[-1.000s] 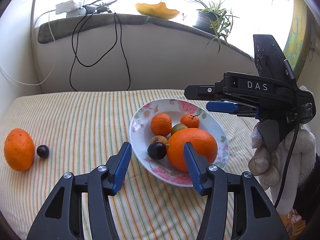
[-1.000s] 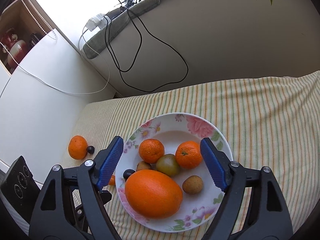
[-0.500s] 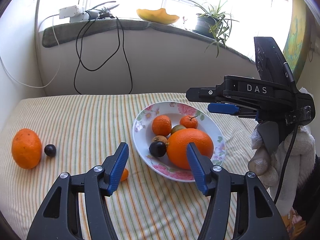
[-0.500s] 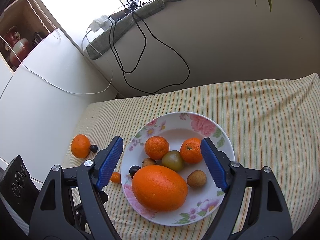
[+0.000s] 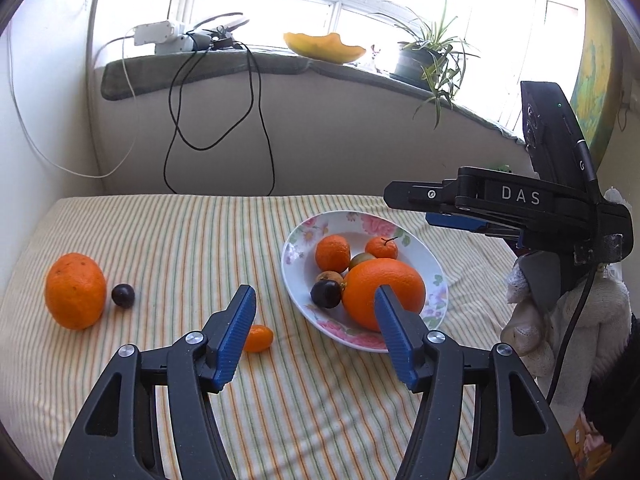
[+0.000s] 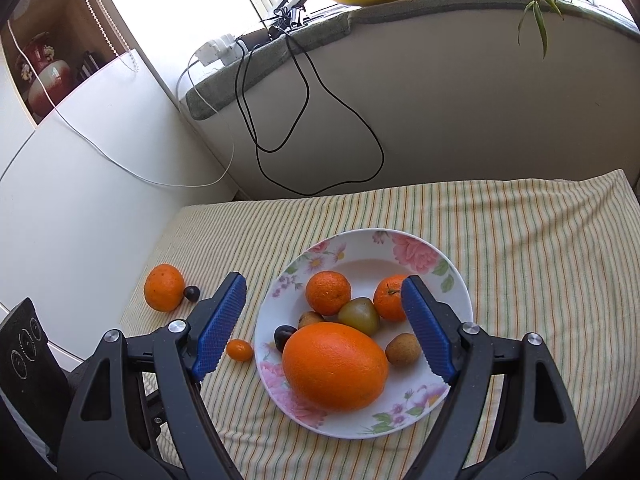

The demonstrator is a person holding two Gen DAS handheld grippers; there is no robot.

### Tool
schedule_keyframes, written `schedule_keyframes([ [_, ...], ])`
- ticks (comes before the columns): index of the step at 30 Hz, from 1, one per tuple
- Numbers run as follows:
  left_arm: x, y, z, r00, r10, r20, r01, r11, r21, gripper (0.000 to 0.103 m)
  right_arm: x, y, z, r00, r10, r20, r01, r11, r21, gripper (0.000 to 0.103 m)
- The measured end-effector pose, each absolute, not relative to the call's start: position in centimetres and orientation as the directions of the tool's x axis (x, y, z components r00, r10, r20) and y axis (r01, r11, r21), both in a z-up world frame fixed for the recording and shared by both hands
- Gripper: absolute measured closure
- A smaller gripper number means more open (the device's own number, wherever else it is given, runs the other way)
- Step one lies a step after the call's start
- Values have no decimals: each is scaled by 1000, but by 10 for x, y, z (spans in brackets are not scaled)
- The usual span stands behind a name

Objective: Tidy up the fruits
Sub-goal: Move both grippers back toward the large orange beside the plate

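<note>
Striped cloth surface (image 5: 168, 240) — floral plate (image 5: 434, 280), big orange (image 5: 75, 290), dark plum (image 5: 123, 295), kumquat (image 5: 259, 337).

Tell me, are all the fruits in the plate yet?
Not yet. Done: the flowered plate already holds a big orange, two tangerines and some smaller fruits. In hand: nothing; the left gripper and right gripper are both open and empty. Left: a second orange, a dark plum and a tiny kumquat lie on the striped cloth.

White letters "DAS" on the black right gripper (image 5: 448, 219), letter "G" on its mounted camera (image 5: 554, 128)
</note>
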State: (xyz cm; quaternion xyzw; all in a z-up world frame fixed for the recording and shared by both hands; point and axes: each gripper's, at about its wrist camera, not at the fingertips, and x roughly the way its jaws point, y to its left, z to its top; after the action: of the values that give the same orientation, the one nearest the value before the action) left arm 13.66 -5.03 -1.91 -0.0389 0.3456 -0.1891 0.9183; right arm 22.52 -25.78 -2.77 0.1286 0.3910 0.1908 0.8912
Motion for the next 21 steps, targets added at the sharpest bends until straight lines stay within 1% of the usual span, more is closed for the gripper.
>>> schedule_keyframes([
  [4, 132, -44, -17, 698, -369, -614, 314, 928, -201, 41, 219, -253, -26, 627, 440, -643, -248, 895, 371, 21],
  [8, 129, -37, -16, 706, -362, -609, 302, 931, -204, 37, 213, -244, -23, 635, 429, -642, -259, 902, 347, 21],
  [14, 124, -23, -15, 718, -347, -603, 282, 937, -204, 36, 204, -229, -16, 650, 427, -629, -287, 904, 318, 21],
  [17, 122, -15, -15, 723, -341, -601, 271, 940, -206, 33, 202, -222, -13, 653, 433, -622, -295, 901, 318, 21],
  [21, 120, -3, -15, 731, -328, -598, 251, 945, -211, 32, 201, -213, -13, 659, 439, -611, -302, 898, 319, 20],
])
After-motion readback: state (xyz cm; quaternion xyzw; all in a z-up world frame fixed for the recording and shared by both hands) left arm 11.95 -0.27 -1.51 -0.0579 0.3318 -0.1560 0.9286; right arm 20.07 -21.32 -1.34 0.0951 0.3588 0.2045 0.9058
